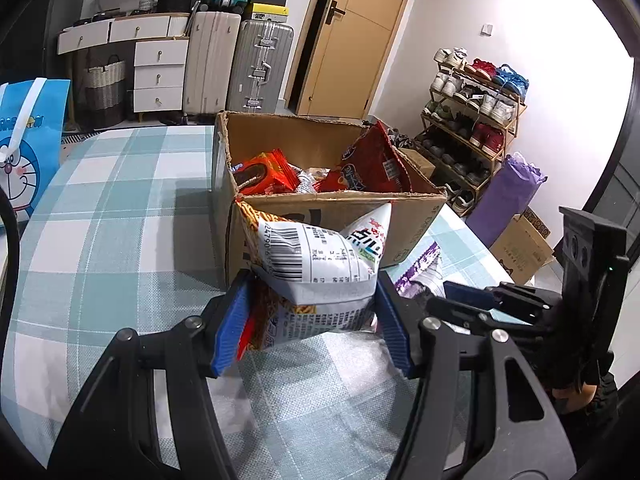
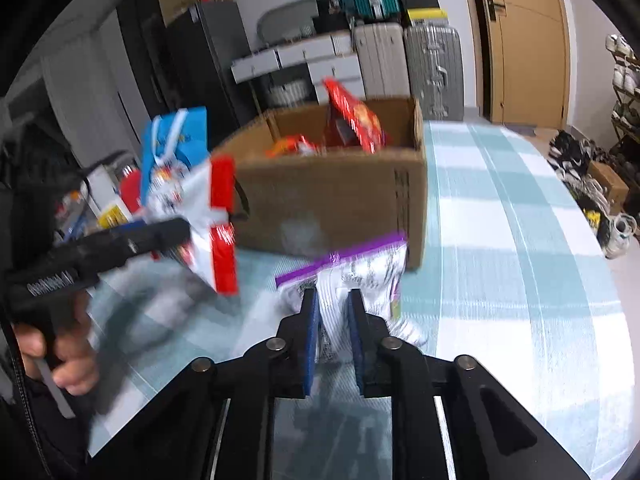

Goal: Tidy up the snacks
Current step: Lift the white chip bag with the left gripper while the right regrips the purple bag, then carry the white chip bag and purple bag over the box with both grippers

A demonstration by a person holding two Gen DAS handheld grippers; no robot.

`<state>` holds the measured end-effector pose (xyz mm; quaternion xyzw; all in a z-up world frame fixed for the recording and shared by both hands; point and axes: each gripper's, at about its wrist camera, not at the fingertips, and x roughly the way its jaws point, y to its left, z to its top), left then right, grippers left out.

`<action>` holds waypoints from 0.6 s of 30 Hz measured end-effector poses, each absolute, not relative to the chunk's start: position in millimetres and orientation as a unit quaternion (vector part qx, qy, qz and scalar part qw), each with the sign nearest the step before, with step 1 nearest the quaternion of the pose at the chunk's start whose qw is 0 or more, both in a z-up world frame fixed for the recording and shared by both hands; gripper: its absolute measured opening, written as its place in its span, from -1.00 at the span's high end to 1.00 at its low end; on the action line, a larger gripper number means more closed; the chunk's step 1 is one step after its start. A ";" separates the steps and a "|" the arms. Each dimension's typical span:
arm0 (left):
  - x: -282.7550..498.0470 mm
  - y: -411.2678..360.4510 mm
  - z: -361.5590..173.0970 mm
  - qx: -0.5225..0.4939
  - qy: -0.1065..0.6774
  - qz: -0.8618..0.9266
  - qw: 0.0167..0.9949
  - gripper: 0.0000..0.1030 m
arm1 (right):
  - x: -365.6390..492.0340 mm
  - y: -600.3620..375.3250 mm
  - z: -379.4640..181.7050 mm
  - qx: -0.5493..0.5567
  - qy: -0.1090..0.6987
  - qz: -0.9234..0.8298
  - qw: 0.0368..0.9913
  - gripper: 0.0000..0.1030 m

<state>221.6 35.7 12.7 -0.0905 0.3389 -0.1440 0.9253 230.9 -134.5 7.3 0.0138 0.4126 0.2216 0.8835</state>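
A: L tongs status?

B: I'm seeing the left gripper [image 1: 310, 312] pinching a white snack bag [image 1: 316, 258], barcode side facing me, blue pads pressing both its sides. It's hanging above the checked tablecloth [image 1: 108, 216], w/ the cardboard box [image 1: 340, 204] sitting just ahead of the tips, red packets [image 1: 372, 164] lying inside.

A: R side?

B: I'm looking at the right gripper [image 2: 334, 328], jaws nearly together, w/ a purple-edged bag [image 2: 352, 264] sitting between them, box right beyond. Pic's blurring, so I'm only guessing the pads are pressing it. A hand [image 2: 60, 356] is holding the other tool off to the left.
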 end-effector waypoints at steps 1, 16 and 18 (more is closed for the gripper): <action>222.3 36.3 11.6 -0.091 0.340 -0.144 0.925 -0.12 | 229.4 -135.0 6.8 0.013 0.411 0.221 0.884 0.29; 227.4 39.6 4.1 -0.098 0.349 -0.138 0.922 -0.12 | 244.4 -125.1 -16.1 -0.015 0.464 0.240 0.852 -0.13; 228.0 40.2 3.4 -0.100 0.350 -0.137 0.921 -0.12 | 240.0 -125.8 -16.5 -0.021 0.464 0.237 0.853 -0.12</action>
